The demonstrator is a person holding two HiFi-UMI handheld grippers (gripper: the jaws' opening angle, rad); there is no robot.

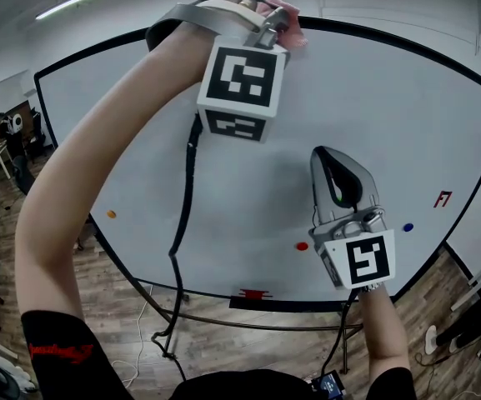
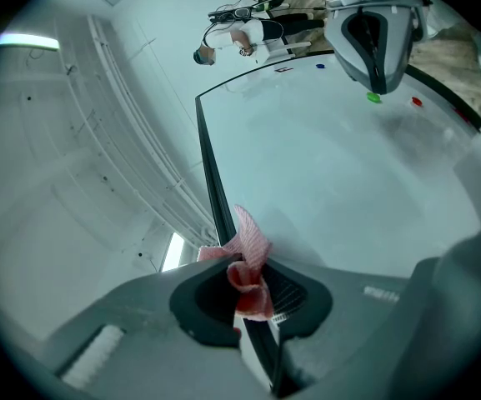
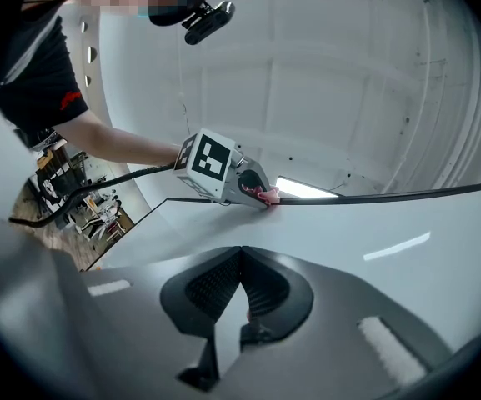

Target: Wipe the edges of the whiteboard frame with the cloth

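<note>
A large whiteboard (image 1: 390,115) with a thin black frame (image 1: 407,45) fills the head view. My left gripper (image 1: 282,25) reaches up to the top edge, shut on a pink cloth (image 1: 288,22) that presses against the frame there. In the left gripper view the cloth (image 2: 248,261) is bunched between the jaws right at the black frame (image 2: 211,173). My right gripper (image 1: 338,158) hovers over the lower right of the board, shut, with nothing held. The right gripper view shows its closed jaws (image 3: 242,261) over the board, and the left gripper's cloth (image 3: 265,195) on the frame (image 3: 390,196).
Small magnets dot the board: orange (image 1: 111,214), red (image 1: 302,246), blue (image 1: 408,227). A red item (image 1: 255,293) sits on the bottom ledge. A black cable (image 1: 186,198) hangs from the left gripper across the board. The stand's legs (image 1: 165,332) rest on wood flooring.
</note>
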